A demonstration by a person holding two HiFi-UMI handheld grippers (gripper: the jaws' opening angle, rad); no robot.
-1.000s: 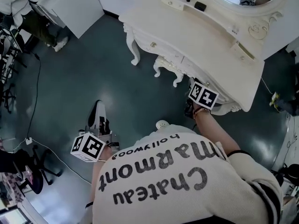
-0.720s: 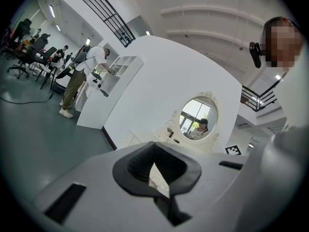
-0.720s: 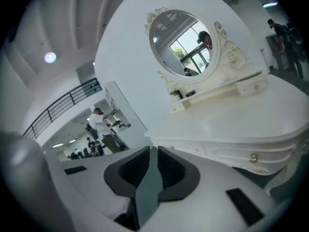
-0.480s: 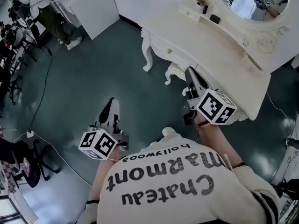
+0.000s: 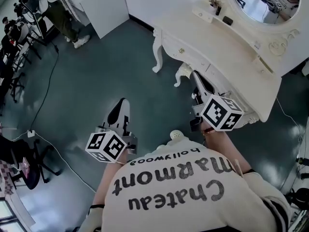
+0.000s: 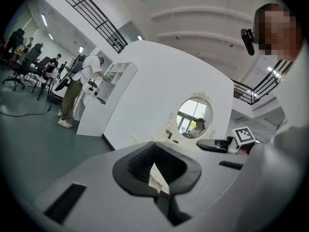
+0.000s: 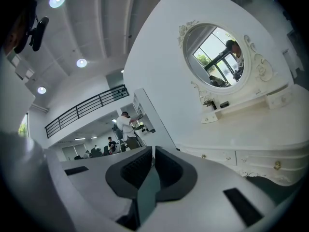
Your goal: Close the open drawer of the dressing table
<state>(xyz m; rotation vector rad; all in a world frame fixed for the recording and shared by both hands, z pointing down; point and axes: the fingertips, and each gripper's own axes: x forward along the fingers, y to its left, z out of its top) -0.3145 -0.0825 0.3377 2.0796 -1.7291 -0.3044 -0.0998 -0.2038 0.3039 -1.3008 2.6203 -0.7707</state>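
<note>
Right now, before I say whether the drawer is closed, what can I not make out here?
- Head view: right drawer fronts of the dressing table, mostly hidden under its top.
- Right gripper view: the table's right end, cut off by the edge.
- Left gripper view: most of the table, behind the left gripper.
- Small items beside the mirror: too small.

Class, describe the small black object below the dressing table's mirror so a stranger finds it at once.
Start at the cream dressing table with its oval mirror. On the narrow shelf under the mirror lies a small black object. It lies flat, unlike the upright bottles beside it.
</note>
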